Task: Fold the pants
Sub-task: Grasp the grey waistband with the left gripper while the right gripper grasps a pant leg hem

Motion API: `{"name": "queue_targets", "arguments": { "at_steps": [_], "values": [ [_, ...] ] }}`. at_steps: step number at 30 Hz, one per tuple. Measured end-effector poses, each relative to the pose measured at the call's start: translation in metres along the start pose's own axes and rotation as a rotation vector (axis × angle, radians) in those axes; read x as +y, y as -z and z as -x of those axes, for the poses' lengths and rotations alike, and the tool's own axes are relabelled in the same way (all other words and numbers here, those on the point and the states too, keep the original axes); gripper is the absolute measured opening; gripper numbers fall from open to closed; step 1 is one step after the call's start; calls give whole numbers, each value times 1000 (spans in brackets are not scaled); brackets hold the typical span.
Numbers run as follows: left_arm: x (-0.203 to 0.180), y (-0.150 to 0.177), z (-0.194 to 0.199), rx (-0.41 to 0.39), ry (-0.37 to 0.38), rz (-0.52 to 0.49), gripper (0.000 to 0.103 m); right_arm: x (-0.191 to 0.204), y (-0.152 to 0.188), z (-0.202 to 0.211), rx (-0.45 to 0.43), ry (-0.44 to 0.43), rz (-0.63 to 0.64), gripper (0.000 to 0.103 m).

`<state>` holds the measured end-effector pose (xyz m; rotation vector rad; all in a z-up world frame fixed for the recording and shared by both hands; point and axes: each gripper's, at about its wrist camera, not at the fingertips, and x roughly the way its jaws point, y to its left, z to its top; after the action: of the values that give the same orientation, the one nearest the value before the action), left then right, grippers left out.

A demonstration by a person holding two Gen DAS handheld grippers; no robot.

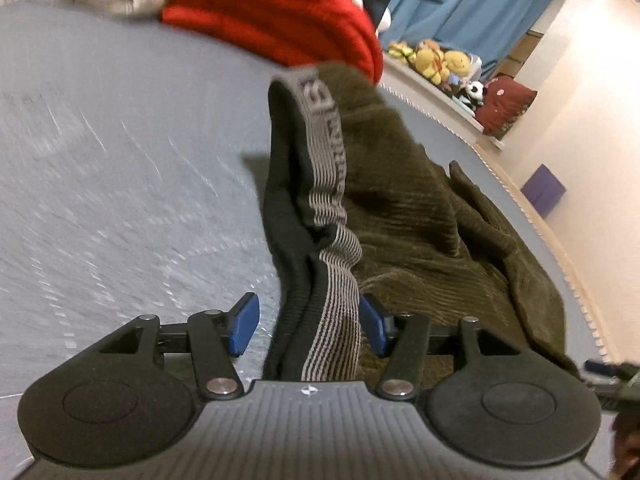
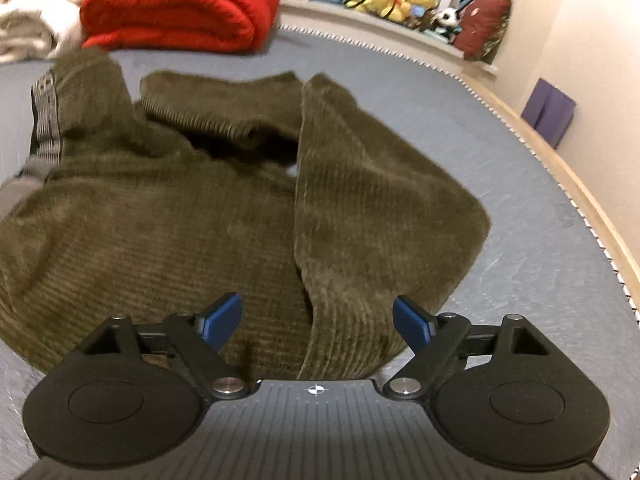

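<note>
The pants (image 2: 224, 208) are spread mid-frame on the bed (image 1: 120, 160), the waistband (image 1: 332, 208) lying ungripped between the parted left tongs (image 1: 308, 330), the hem edge between the parted right tongs (image 2: 316, 322).

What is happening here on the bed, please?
A person works with two hand-held tools on olive corduroy pants lying crumpled on a grey bed. The left tool stands open around the striped waistband, not pinching it. The right tool hangs open over a pant leg. Nothing is folded neatly yet.
</note>
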<state>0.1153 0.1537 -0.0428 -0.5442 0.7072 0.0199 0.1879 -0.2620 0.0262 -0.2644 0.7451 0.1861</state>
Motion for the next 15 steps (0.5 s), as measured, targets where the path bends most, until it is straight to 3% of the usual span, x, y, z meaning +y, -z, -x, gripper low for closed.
{"name": "queue_targets", "arguments": {
  "at_steps": [2,5,8,9,11,13,15],
  "values": [
    [4,-2,-12,21,30,7,62,1,2,-10,32,11,13,84],
    [-3,-4,-25,26,86,-62,68,-3,8,-24,87,44,14,84],
    [-15,0,-32,10,63,-163,67,-16,12,-34,124,41,-52,77],
    [-19,3,-31,8,45,-196,64,-22,12,-36,131,27,-86,70],
    [-23,6,-29,7,-4,-245,38,-28,10,-35,137,26,-122,56],
    [-20,4,-23,14,19,-235,28,-29,10,-32,138,35,-116,34],
    [-20,2,-12,13,57,-202,25,-30,10,-28,137,42,-107,25]
  ]
}}
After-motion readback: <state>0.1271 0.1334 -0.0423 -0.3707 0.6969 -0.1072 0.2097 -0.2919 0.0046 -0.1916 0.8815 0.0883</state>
